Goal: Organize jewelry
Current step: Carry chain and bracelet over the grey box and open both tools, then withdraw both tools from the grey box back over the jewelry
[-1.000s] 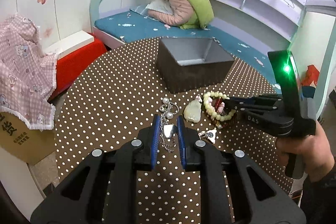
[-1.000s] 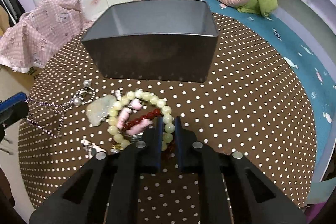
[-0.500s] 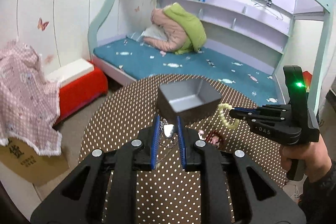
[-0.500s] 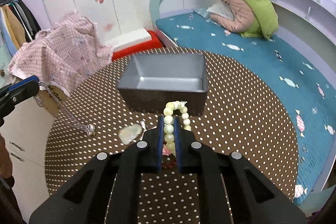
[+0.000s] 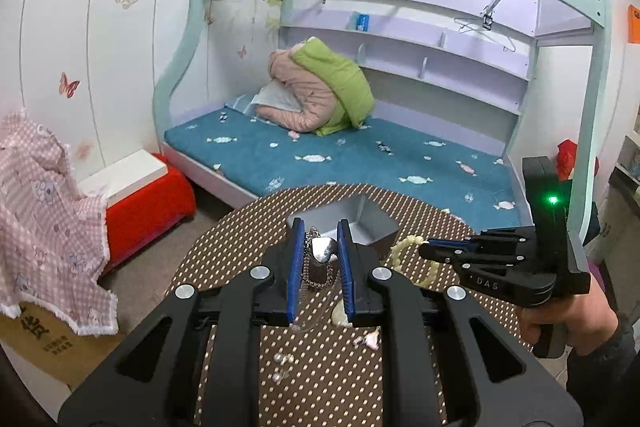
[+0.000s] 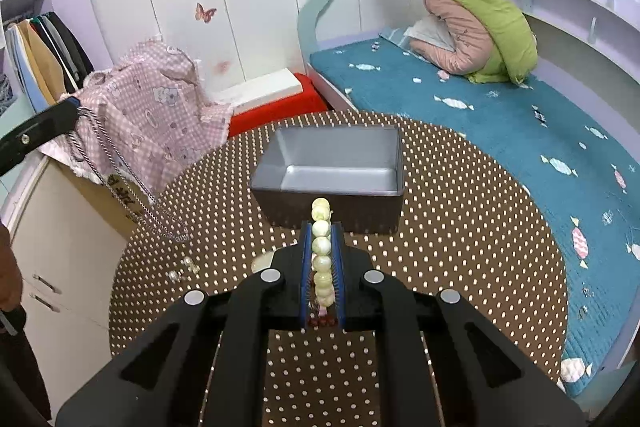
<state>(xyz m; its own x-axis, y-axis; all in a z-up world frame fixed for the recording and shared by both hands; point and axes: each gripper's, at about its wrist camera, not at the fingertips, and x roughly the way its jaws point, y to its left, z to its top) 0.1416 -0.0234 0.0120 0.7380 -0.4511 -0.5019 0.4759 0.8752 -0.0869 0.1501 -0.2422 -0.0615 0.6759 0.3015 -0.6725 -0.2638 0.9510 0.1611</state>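
Observation:
My left gripper (image 5: pixel 319 231) is shut on a silver chain necklace (image 5: pixel 322 250) with a shiny pendant, held high above the table; the chain (image 6: pixel 120 167) dangles from it in the right wrist view. My right gripper (image 6: pixel 321 233) is shut on a pale green bead bracelet (image 6: pixel 322 247), lifted above the table in front of the grey box (image 6: pixel 332 167). In the left wrist view the bracelet (image 5: pixel 404 247) hangs from the right gripper (image 5: pixel 424 251), beside the box (image 5: pixel 360 223). A pale jade pendant (image 5: pixel 340 315) and small pearl pieces (image 5: pixel 282 363) lie on the table.
The round brown polka-dot table (image 6: pixel 460 247) stands by a blue bed (image 6: pixel 480 115) with a pink and green jacket. A red bench (image 5: pixel 148 203), pink checked cloth (image 5: pixel 44 227) and a cardboard box (image 5: pixel 44 343) are at the left.
Both grippers have risen well above the table. The necklace and the bead bracelet were lifted off the table and now hang in the air.

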